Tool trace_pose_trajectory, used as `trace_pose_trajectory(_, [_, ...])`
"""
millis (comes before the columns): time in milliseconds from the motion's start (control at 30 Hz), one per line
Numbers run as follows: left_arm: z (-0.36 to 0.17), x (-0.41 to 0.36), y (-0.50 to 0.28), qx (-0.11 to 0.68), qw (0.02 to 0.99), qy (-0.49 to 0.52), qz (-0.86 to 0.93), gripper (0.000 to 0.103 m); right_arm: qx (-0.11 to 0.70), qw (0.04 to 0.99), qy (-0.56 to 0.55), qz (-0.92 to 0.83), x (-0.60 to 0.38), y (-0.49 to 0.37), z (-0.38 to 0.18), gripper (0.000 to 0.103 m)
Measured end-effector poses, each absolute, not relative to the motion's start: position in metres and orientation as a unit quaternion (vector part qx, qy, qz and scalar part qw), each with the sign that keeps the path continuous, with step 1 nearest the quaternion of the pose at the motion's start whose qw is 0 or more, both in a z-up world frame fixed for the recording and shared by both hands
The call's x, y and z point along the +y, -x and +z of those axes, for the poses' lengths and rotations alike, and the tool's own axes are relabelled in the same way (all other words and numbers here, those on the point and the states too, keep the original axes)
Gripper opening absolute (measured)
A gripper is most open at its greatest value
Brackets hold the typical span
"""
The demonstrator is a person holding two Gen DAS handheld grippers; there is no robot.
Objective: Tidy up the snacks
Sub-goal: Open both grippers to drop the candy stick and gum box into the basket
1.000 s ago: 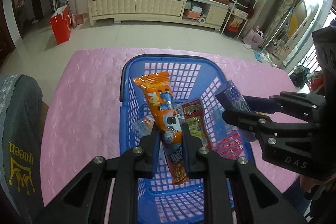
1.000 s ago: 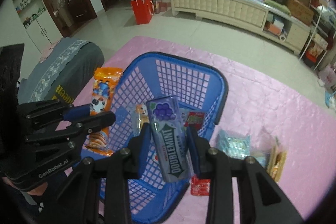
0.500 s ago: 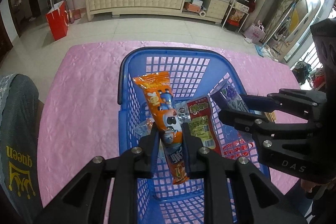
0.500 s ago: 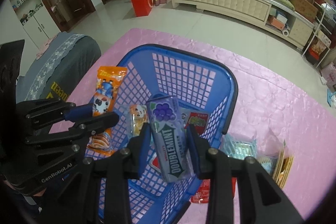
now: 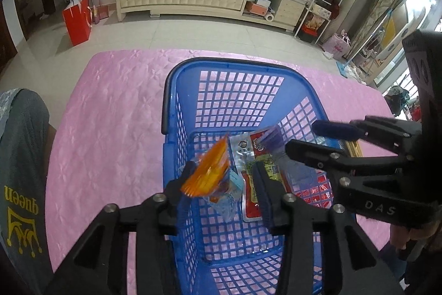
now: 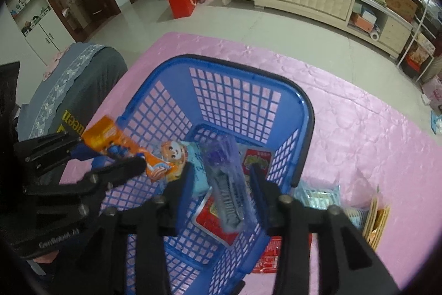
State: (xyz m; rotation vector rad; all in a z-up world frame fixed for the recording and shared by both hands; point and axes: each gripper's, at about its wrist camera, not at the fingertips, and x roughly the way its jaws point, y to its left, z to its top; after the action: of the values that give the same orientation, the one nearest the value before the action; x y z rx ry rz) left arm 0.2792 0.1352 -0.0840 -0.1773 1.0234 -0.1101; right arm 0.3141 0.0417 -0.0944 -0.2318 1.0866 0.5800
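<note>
Blue plastic basket sits on the pink tablecloth, already holding a red-and-silver pouch and a light blue packet. Above it, the left gripper has spread wide; the orange snack packet, light and crinkly, looks loose between its fingers. The right gripper stands equally parted around the blurred purple gum pack, stiffer and best pinched across its flat faces.
</note>
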Motion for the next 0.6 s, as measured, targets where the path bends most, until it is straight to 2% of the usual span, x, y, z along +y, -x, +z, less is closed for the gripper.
trace_pose_trajectory(33, [-0.083,0.135,-0.277,0.488,0.867,0.081,-0.052,0.04,0.503,0.813,0.114,0.269,0.042,-0.312,-0.092,0.067])
trace_pose_trajectory(133, [-0.08,0.133,-0.272,0.485,0.87,0.068,-0.05,0.043,0.499,0.817,0.121,0.264,0.039,-0.309,-0.09,0.073])
trace_pose_trajectory(233, [-0.073,0.131,-0.265,0.478,0.874,0.066,-0.052,0.06,0.499,0.818,0.12,0.261,0.033,-0.305,-0.086,0.074])
trace_pose_trajectory(600, [-0.038,0.109,-0.234,0.453,0.889,0.044,-0.052,0.061,0.48,0.837,0.1,0.243,-0.004,-0.273,-0.054,0.076])
